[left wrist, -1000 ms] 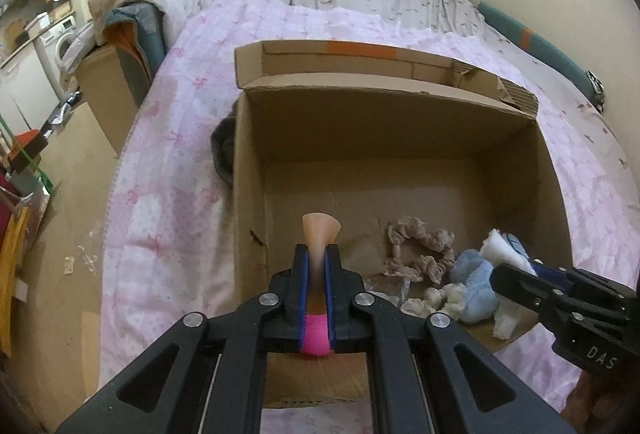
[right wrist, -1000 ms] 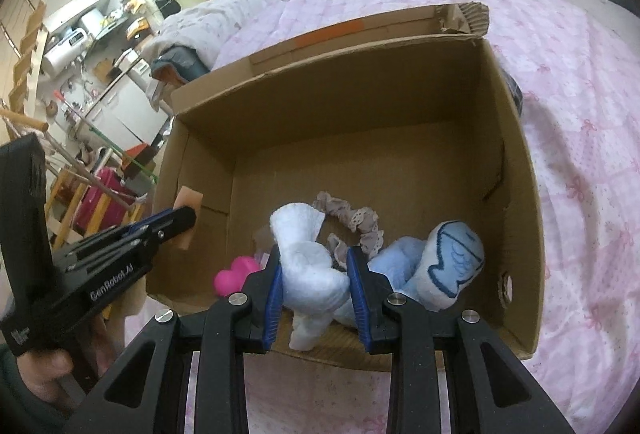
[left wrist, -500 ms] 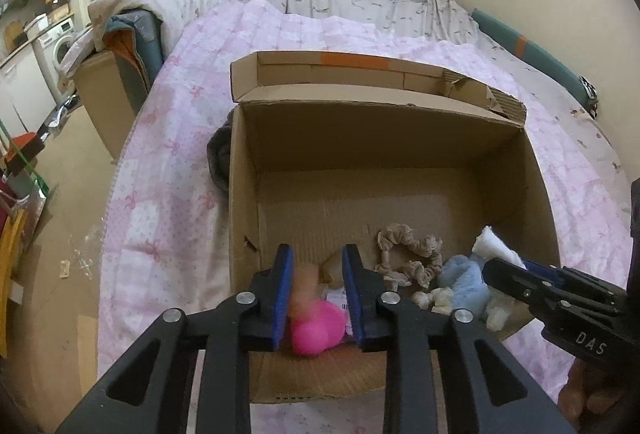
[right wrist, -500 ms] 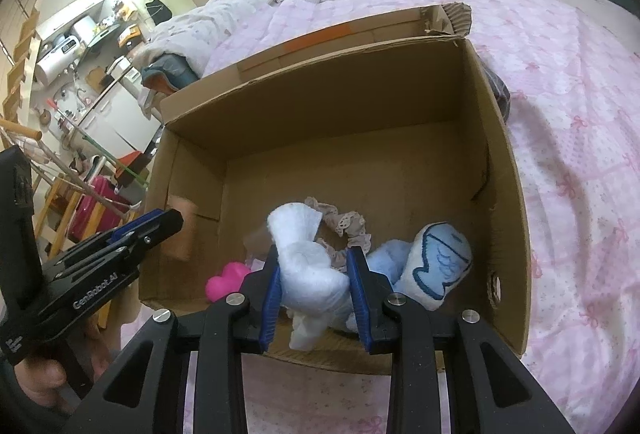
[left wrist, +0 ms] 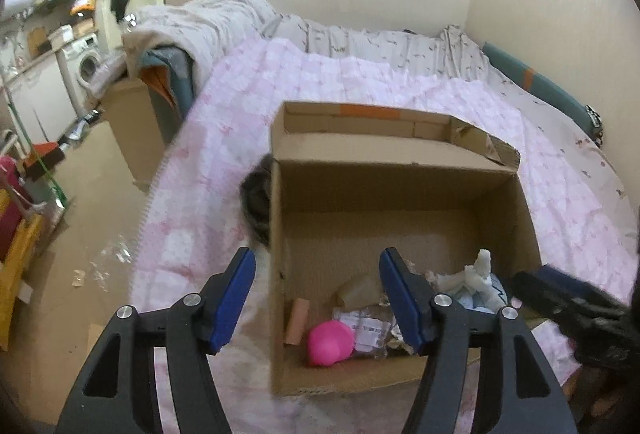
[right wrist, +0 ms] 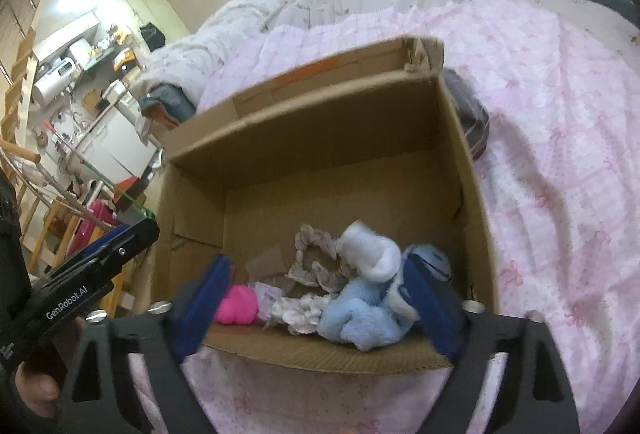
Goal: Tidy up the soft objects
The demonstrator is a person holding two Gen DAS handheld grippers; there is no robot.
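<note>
Down at the near edge of the cardboard box (left wrist: pixel 400 154), both drops just happened: the left gripper (left wrist: pixel 316 298) went from clamping the pink sponge (left wrist: pixel 330 342) to spread wide and empty, and the right gripper (right wrist: pixel 316 310) let the white sock (right wrist: pixel 374 254) fall too. Both now lie inside with the blue plush (right wrist: pixel 360 314), so I'd say this round's sorted.

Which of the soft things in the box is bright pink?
The rounded pink sponge near the front left corner of the cardboard box. The others are pale: light blue plush, white sock, beige scrunchie.
</note>
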